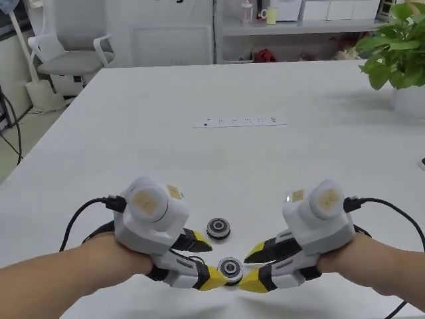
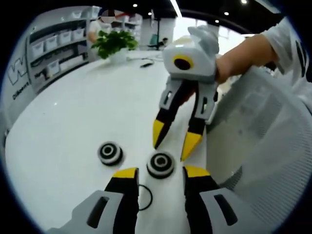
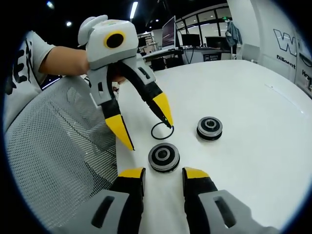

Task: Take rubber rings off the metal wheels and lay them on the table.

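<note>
- Ring (image 3: 162,138) lies flat on the counter (image 1: 265,166), off both wheels, right at one tip of the left tongs (image 3: 147,131).
- Near wheel (image 1: 230,268) sits between the two pairs of tongs, whose tips come close on either side.
- Far wheel (image 1: 218,228) stands just beyond it.
- Left tongs are spread wide, holding nothing.
- Right tongs (image 1: 249,268) are wide too, empty, facing the left pair across the near wheel.
</note>
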Available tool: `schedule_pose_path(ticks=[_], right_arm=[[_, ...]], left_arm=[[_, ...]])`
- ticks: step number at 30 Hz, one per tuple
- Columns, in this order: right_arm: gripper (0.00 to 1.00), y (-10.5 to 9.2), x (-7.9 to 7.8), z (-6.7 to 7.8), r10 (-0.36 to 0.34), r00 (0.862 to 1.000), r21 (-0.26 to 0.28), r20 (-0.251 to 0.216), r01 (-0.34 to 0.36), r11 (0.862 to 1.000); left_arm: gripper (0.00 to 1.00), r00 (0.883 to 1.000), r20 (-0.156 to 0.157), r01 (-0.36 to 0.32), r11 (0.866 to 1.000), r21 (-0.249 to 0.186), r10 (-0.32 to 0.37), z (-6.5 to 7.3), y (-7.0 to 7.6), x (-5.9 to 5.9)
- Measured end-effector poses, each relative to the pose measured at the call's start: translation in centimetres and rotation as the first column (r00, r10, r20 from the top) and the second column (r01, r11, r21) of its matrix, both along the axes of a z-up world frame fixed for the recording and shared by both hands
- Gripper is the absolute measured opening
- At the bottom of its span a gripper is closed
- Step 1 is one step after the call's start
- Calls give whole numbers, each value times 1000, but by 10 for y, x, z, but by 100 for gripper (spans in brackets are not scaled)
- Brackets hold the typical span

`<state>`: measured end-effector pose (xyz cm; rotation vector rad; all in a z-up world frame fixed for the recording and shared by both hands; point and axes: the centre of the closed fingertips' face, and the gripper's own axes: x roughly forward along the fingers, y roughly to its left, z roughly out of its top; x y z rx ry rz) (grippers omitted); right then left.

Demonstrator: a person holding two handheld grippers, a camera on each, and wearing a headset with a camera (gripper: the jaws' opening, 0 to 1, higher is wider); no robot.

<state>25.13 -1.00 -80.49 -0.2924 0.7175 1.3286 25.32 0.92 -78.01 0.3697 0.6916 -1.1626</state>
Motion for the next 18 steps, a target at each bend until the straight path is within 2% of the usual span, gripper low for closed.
schedule_pose_path(ticks=[3,9,12,18], right_arm=[[27,0,-1,-1,1,1000,1,-4,-1,1000],[27,-1,-1,-2,-4,1000,1,-10,4,1000],[27,-1,-1,-3,-7,1000,2,-12,7,1000],[27,0,-1,-4,-9,1000,6,-17,9,1000]], left_arm=[[34,1000,-4,-5,1000,-15,5,-1,-6,0],[30,1000,-13,1,1000,-10,-1,-7,-11,-2],[29,1000,-23,-13,1000,-22,13,-9,-14,-1],[25,1000,-17,-12,1000,-14,12,-13,-15,-1]])
